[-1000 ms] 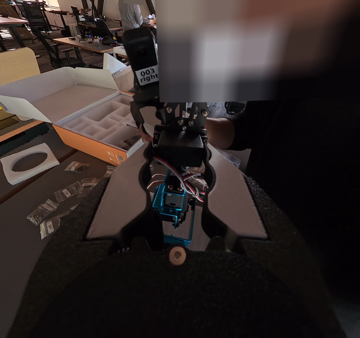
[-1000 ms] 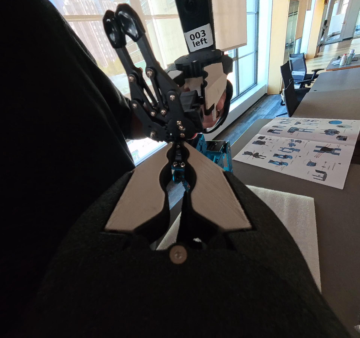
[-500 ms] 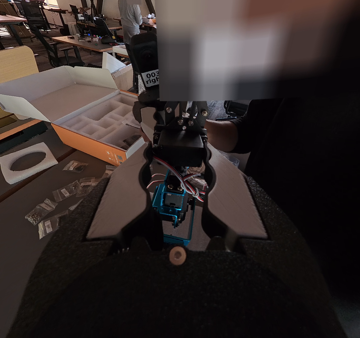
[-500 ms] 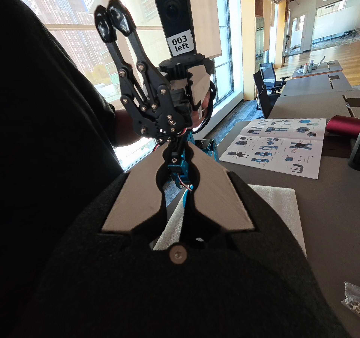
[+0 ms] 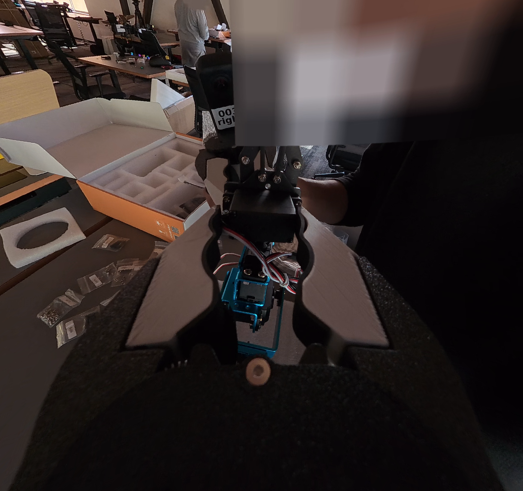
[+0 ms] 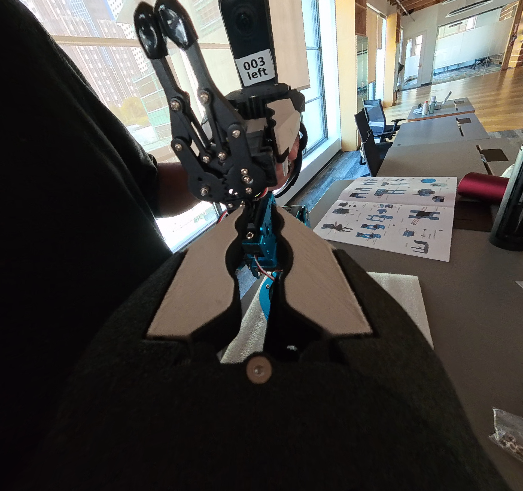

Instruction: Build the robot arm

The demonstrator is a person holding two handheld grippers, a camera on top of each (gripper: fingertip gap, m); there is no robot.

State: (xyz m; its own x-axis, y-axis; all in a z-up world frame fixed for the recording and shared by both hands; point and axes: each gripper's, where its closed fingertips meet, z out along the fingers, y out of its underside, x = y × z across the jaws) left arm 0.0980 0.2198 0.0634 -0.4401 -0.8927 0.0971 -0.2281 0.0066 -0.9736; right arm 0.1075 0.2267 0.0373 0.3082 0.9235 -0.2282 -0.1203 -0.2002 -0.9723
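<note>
A small robot arm kit is held between both grippers above the table. It has a black two-fingered claw [image 6: 167,24] pointing up, a black servo block [image 5: 260,208] and blue metal brackets [image 5: 246,293] with red and white wires. My left gripper [image 5: 258,216] is shut on the black servo block at the claw's base. My right gripper [image 6: 259,211] is shut on the blue bracket joint [image 6: 263,236] just below the claw. Each gripper also shows facing the other: the right one [image 5: 218,103] in the left wrist view, the left one [image 6: 271,126] in the right wrist view.
An open orange box with a white foam insert [image 5: 135,177], a white foam ring [image 5: 42,236] and several small parts bags [image 5: 93,279] lie on the left. An open picture booklet [image 6: 396,214], a white foam sheet [image 6: 396,301], a red cylinder [image 6: 484,188] and a dark bottle [image 6: 509,208] lie on the right. A person [image 5: 192,32] stands far back. The grippers are tip to tip, or close to it.
The right gripper has swung round the arm, so the claw now stands more upright and nearer in its view. Both grippers have stayed shut on the kit.
</note>
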